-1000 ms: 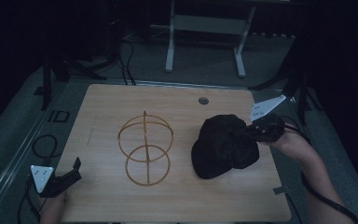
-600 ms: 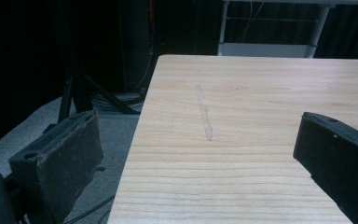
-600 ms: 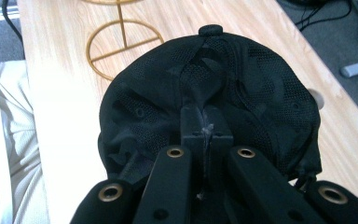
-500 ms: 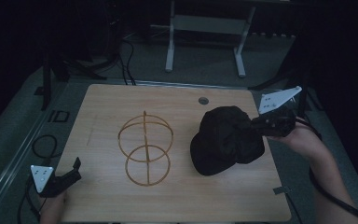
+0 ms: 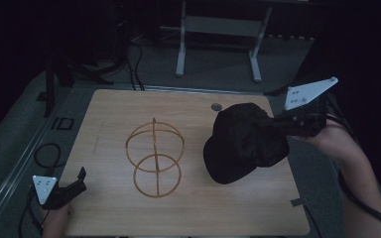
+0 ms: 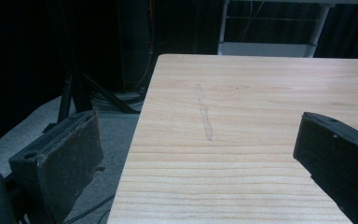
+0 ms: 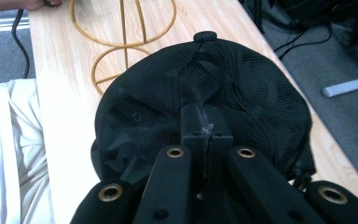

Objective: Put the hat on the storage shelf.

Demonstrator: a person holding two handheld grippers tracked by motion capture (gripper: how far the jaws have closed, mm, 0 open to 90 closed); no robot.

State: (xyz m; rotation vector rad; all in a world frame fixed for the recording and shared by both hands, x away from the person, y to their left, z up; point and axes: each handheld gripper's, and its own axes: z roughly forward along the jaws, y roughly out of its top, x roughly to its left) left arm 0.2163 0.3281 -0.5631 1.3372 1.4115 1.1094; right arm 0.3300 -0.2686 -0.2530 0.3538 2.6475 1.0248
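Cap (image 5: 245,144) pinched in right claw (image 5: 273,124)

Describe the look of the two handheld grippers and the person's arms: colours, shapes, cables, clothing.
Both are black. The left gripper and right gripper each carry a pale grey three-cornered plate with small dots on top. In its own view, the left claw's fingers are blocky with flat dark pads; the right claw's linkage shows brass-ringed holes. A black cable trails from each. The forearms are bare, sleeveless; a white garment appears in the right gripper view.

Right hand-held gripper (image 5: 274,124) pinches black cap (image 5: 245,143).
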